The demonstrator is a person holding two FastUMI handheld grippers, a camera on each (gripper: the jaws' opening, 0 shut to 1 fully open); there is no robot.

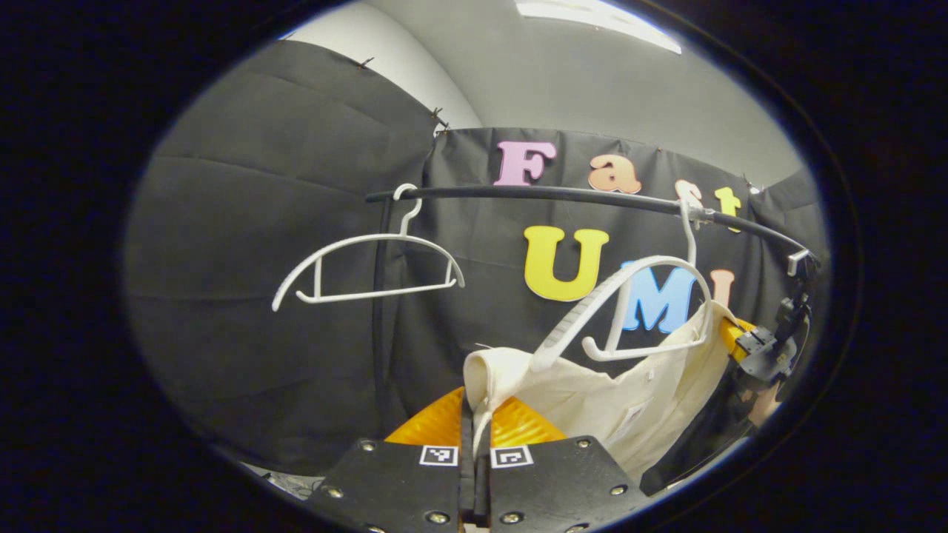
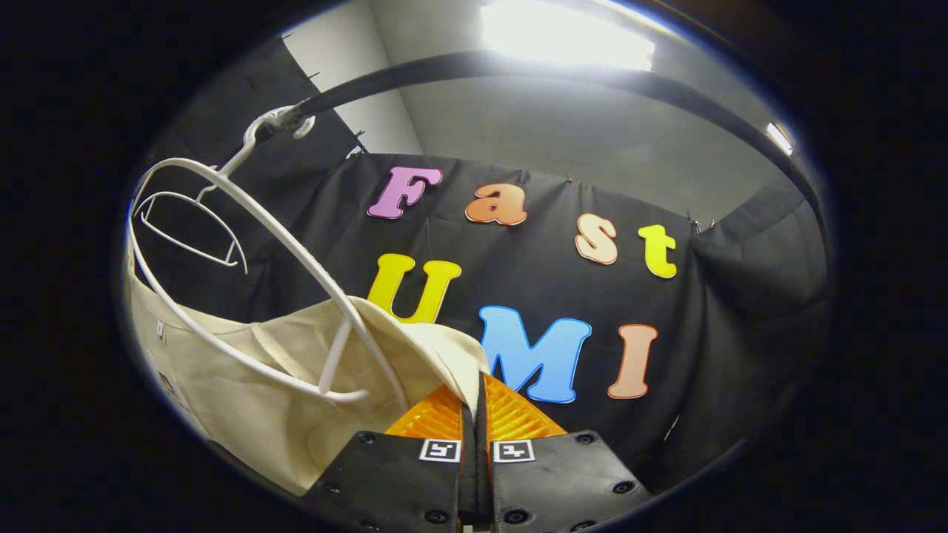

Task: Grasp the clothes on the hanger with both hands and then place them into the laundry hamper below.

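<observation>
A cream garment (image 1: 592, 403) hangs from a white hanger (image 1: 629, 307) on the black rail (image 1: 563, 194). My left gripper (image 1: 474, 426) is shut on the garment's left shoulder edge, which is pulled off the hanger's arm. In the right gripper view the same cream garment (image 2: 274, 385) drapes over the white hanger (image 2: 296, 296), and my right gripper (image 2: 478, 403) is shut on its other shoulder edge. The right gripper (image 1: 763, 348) also appears at the far right of the left gripper view, against the cloth.
A second, bare white hanger (image 1: 366, 270) hangs further left on the rail; it appears small behind the near hanger (image 2: 189, 226) in the right gripper view. A black upright post (image 1: 380, 311) stands under the rail. Black cloth walls close the booth.
</observation>
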